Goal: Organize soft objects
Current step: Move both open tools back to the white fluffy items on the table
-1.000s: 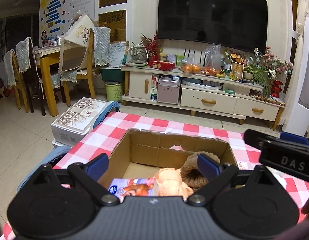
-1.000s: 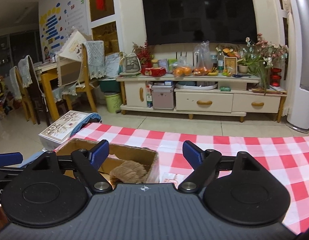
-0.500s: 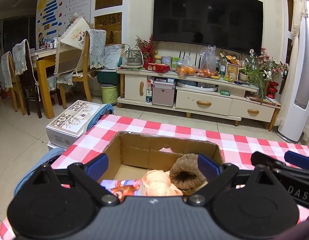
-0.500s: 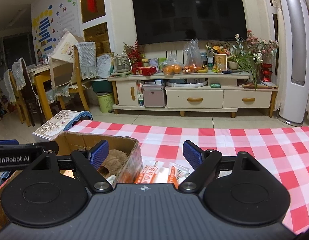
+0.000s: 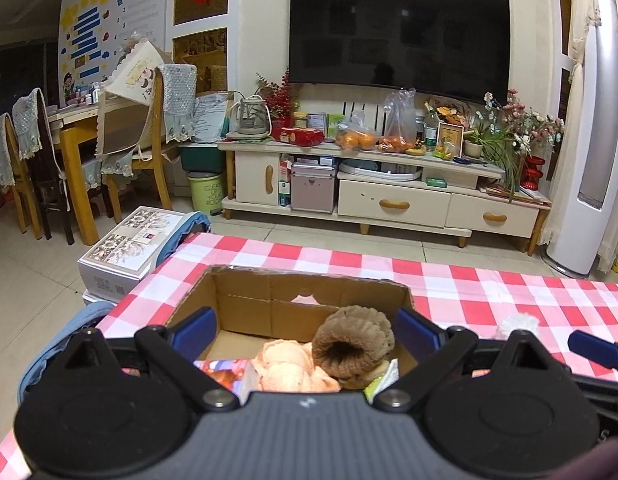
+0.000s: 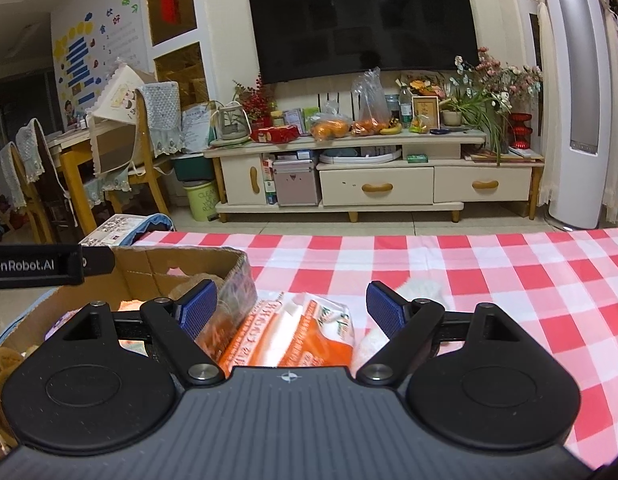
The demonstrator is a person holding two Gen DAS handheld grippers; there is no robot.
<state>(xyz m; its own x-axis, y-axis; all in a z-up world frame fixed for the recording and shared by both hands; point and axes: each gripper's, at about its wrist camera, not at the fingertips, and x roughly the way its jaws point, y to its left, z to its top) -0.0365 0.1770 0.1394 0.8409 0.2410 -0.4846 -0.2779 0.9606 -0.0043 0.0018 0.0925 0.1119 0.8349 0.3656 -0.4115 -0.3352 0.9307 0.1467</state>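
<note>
My left gripper [image 5: 307,330] stands wide with nothing in it, over the near side of the cardboard box [image 5: 245,304], where a brown knit hat [image 5: 351,342] leans on a peach knit piece [image 5: 287,368]. My right gripper [image 6: 291,306] is wide too, empty, straddling an orange-and-white packet [image 6: 293,334] just right of the box. Only the right view shows that packet and the white fluffy thing [image 6: 423,288] beyond it. To the right, the checked tablecloth [image 6: 509,276] lies open up to its far edge.

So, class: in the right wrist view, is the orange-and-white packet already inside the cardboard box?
No, the orange-and-white packet lies on the checked tablecloth just outside the cardboard box.
</note>
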